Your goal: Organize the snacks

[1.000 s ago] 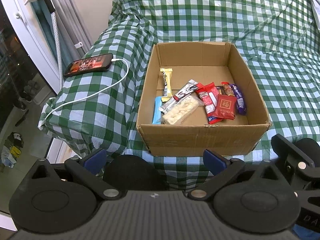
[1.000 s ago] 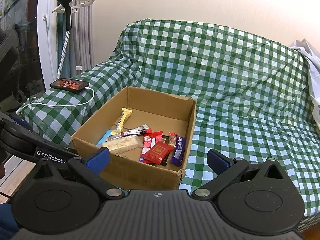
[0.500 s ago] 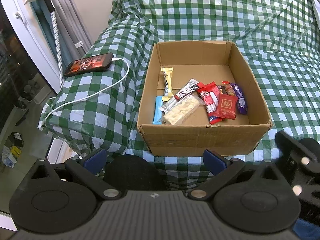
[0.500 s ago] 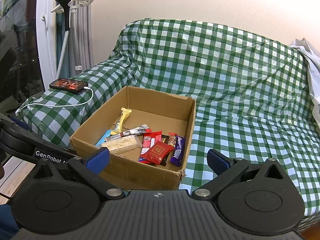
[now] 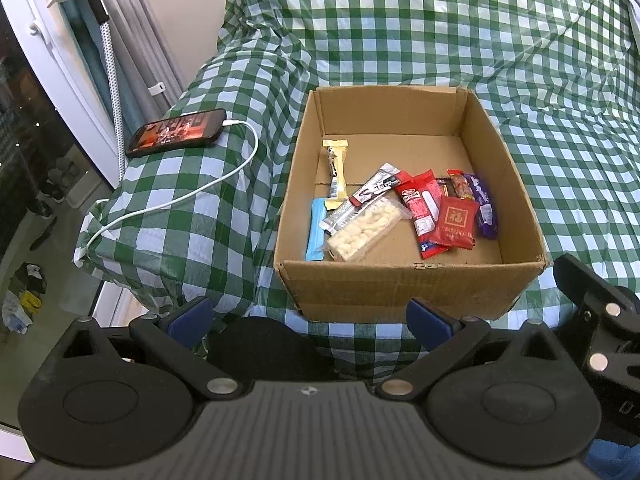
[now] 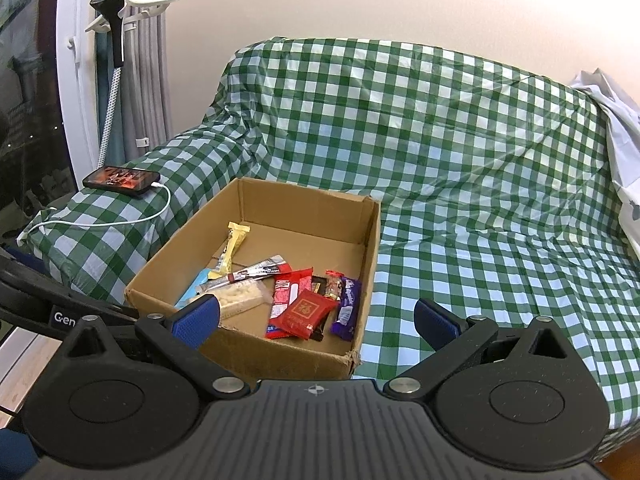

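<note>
An open cardboard box (image 5: 404, 284) (image 6: 292, 354) sits on a sofa covered in green checked cloth. Inside lie several snacks: a red square packet (image 5: 456, 222) (image 6: 308, 312), a purple bar (image 5: 482, 210) (image 6: 347, 306), a clear pack of white pieces (image 5: 366, 230) (image 6: 244, 298), a yellow bar (image 5: 336, 172) (image 6: 234, 246), a blue bar (image 5: 316, 228). My left gripper (image 5: 308, 316) is open and empty, in front of the box's near wall. My right gripper (image 6: 316, 320) is open and empty, near the box's near right corner.
A phone (image 5: 176, 132) (image 6: 122, 178) lies on the sofa's left armrest with a white charging cable (image 5: 192, 196). A garment steamer (image 6: 114, 36) and a glass door stand at the left. White cloth (image 6: 620, 152) hangs at the sofa's right.
The right gripper has drifted slightly closer to the box. The left view has barely shifted. Both grippers stay open.
</note>
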`<state>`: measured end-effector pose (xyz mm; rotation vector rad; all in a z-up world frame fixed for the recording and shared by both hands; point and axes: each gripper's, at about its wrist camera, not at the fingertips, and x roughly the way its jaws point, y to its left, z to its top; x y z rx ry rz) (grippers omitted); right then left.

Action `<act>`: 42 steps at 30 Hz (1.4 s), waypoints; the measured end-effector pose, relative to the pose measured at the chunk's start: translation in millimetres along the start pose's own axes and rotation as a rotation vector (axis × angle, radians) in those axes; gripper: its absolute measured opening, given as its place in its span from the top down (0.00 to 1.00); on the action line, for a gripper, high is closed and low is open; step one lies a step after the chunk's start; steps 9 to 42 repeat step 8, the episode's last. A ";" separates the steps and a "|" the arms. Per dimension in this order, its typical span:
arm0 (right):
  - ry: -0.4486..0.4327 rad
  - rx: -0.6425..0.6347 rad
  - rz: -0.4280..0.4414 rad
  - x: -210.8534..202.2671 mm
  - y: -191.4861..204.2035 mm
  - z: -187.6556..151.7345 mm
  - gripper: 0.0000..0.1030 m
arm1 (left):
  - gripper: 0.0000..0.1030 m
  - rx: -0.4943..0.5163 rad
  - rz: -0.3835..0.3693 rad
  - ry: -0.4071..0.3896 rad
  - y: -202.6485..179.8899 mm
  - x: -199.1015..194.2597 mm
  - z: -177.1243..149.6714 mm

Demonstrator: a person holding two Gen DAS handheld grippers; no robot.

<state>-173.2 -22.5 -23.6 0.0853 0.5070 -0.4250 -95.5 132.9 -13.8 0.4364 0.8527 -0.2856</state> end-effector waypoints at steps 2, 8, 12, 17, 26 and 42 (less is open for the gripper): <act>0.002 0.001 -0.001 0.2 0.3 0.1 0.01 | 0.00 0.001 0.000 0.000 0.3 0.6 0.8; 0.012 -0.001 0.007 6.5 -0.9 1.4 0.01 | 0.00 -0.045 0.018 -0.007 8.2 4.6 3.2; 0.012 -0.001 0.007 6.5 -0.9 1.4 0.01 | 0.00 -0.045 0.018 -0.007 8.2 4.6 3.2; 0.012 -0.001 0.007 6.5 -0.9 1.4 0.01 | 0.00 -0.045 0.018 -0.007 8.2 4.6 3.2; 0.012 -0.001 0.007 6.5 -0.9 1.4 0.01 | 0.00 -0.045 0.018 -0.007 8.2 4.6 3.2; 0.012 -0.001 0.007 6.5 -0.9 1.4 0.01 | 0.00 -0.045 0.018 -0.007 8.2 4.6 3.2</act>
